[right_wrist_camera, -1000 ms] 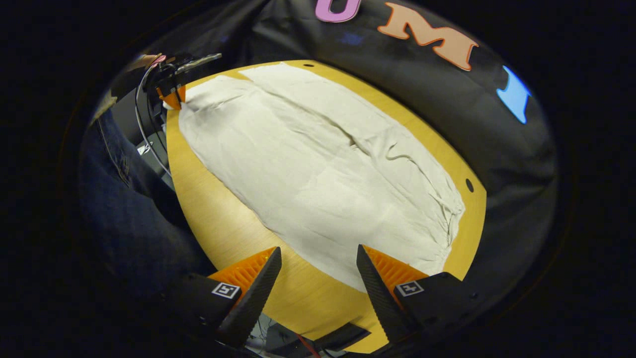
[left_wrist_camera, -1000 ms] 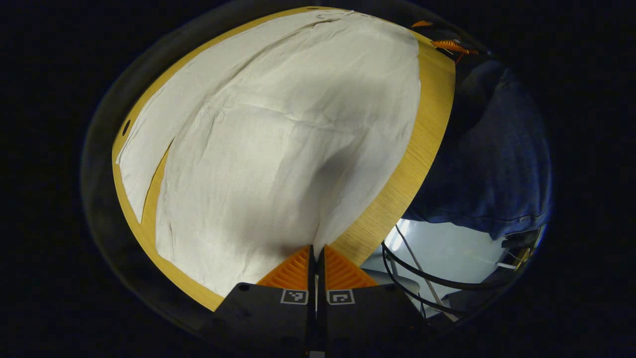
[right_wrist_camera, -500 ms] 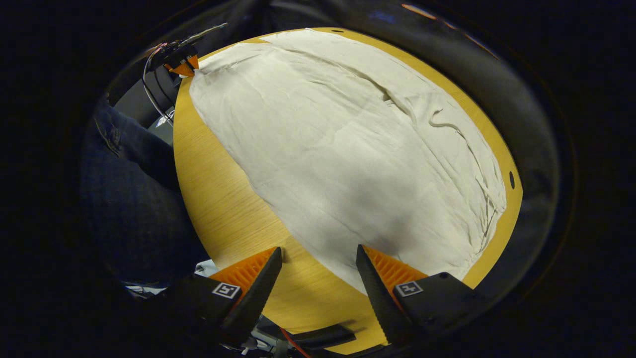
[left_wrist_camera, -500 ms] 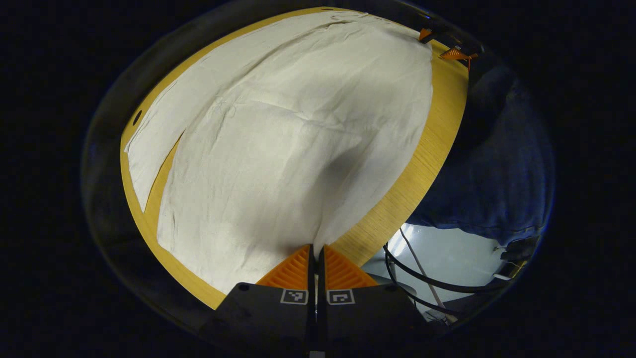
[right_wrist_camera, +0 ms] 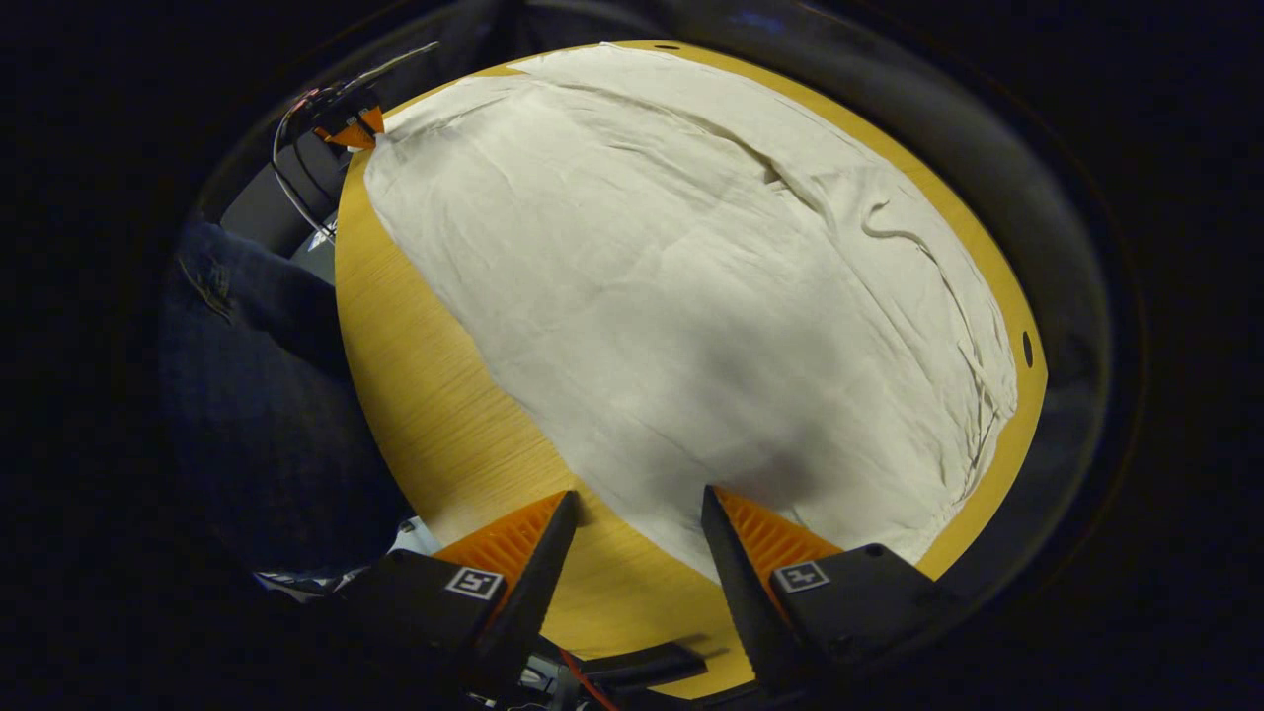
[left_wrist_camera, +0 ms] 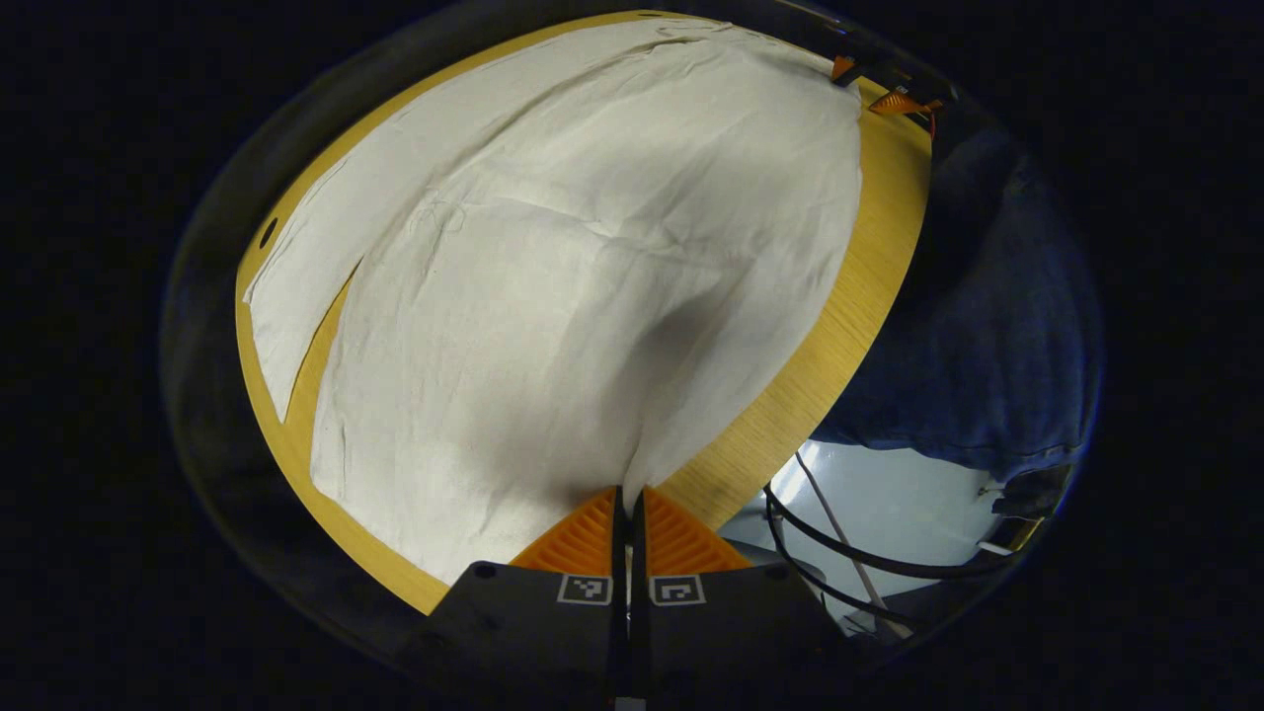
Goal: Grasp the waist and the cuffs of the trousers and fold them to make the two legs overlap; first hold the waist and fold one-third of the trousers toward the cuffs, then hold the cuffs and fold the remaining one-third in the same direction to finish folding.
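Cream trousers (left_wrist_camera: pixel 592 276) lie spread flat over a round wooden table (left_wrist_camera: pixel 839 326), the two legs nearly overlapping with a narrow gap at the cuff end. My left gripper (left_wrist_camera: pixel 627 494) is shut on the near cuff corner by the table's edge, and it appears far off in the right gripper view (right_wrist_camera: pixel 348 126). The trousers (right_wrist_camera: pixel 691 276) end in a gathered waist at the right. My right gripper (right_wrist_camera: pixel 635 499) is open low over the table (right_wrist_camera: pixel 415 395), with the waist's near corner between its fingers, closer to the right one. The right gripper (left_wrist_camera: pixel 884 91) also appears far off in the left gripper view.
A person in blue denim (left_wrist_camera: pixel 987 326) (right_wrist_camera: pixel 257 425) stands right at the table's near edge. Black cables (left_wrist_camera: pixel 849 553) hang below the table over a pale floor. A small hole (right_wrist_camera: pixel 1027 348) sits in the tabletop beyond the waist.
My right gripper has dropped and moved in on the waist corner, and its fingers stand slightly closer together. The left gripper stays shut on the cuff, hardly moving.
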Demonstrator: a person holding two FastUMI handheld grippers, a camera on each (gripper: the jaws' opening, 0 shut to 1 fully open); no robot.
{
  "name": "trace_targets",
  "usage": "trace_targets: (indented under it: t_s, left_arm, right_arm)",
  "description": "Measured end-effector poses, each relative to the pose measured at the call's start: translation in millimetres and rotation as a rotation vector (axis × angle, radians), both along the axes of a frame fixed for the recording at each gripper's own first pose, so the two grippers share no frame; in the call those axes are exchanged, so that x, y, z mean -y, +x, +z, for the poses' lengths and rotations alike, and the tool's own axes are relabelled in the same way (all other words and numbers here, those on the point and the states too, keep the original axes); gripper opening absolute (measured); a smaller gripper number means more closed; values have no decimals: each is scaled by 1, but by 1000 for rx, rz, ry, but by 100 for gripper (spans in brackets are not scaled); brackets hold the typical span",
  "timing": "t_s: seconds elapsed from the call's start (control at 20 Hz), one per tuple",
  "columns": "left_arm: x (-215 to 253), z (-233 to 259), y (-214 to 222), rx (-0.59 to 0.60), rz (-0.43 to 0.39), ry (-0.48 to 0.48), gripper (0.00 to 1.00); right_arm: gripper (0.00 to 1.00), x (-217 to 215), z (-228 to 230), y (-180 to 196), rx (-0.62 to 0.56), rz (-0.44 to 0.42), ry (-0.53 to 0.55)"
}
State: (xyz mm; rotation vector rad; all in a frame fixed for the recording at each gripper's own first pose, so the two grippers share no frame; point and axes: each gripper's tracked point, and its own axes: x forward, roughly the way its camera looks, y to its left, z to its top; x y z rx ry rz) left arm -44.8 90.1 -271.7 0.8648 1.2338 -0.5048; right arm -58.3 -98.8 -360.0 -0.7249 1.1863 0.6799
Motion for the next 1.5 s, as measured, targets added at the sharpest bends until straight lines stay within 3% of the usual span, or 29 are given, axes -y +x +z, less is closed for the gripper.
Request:
trace_targets:
  t_s: [0.05,0.1,0.2,0.4,0.55,0.6,0.65,0.85,1.0,1.3,1.5]
  left_arm:
    - [1,0,0,-2,2,-3,0]
    - [2,0,1,-3,5,-6,0]
    - [2,1,1,-2,11,-13,0]
    - [3,2,1,-1,28,-37,0]
    - [3,2,1,-2,36,-52,0]
    - [3,1,2,-3,36,-54,0]
    - [2,1,2,-4,34,-56,0]
    - [3,1,2,-8,33,-69,0]
    - [5,1,2,15,85,-107,0]
    - [-5,21,31,254,204,-102,0]
    - [-12,61,79,551,304,-182,0]
  right_arm:
    - [78,2,3,1,1,-17,-3]
    - [63,1,2,3,0,-28,-7]
    - [52,3,1,5,6,-40,-15]
    - [16,8,3,11,28,-48,-23]
    - [11,9,0,13,38,-72,-21]
    - [0,9,4,11,42,-79,-32]
    - [5,9,4,11,55,-76,-32]
    - [5,9,6,12,99,-117,-35]
    - [5,7,8,15,146,-153,-17]
    - [3,-8,38,31,273,-281,98]
    - [0,-21,72,51,370,-379,174]
